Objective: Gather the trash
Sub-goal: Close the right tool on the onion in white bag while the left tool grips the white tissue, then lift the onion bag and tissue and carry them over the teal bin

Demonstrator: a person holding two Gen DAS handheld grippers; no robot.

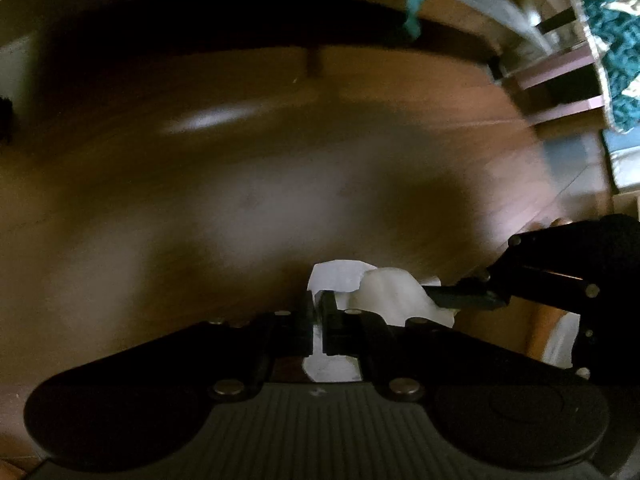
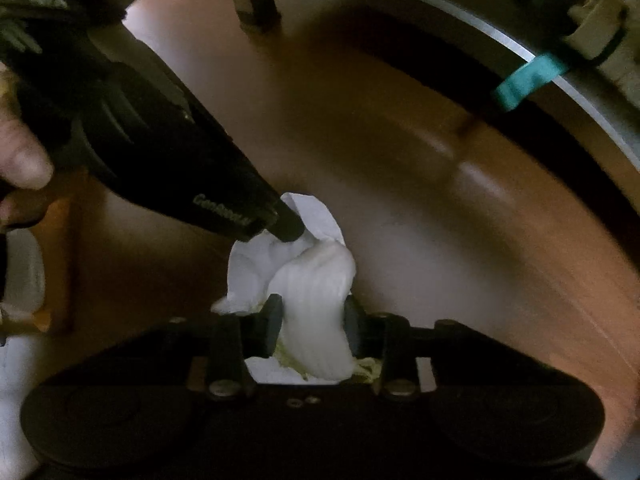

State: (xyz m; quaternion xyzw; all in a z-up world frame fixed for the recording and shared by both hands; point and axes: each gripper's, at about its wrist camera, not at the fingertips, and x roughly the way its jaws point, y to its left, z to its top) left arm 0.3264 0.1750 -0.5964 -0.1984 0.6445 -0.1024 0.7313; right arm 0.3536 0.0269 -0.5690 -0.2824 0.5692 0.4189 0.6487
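pinching a crumpled white paper above the wooden floor, left gripper jaws clenched on it, right gripper jaws grasping a ribbed white wad touching the paper

Brown wooden floor, blurred; teal strap hanging off furniture edge; teal patterned fabric.
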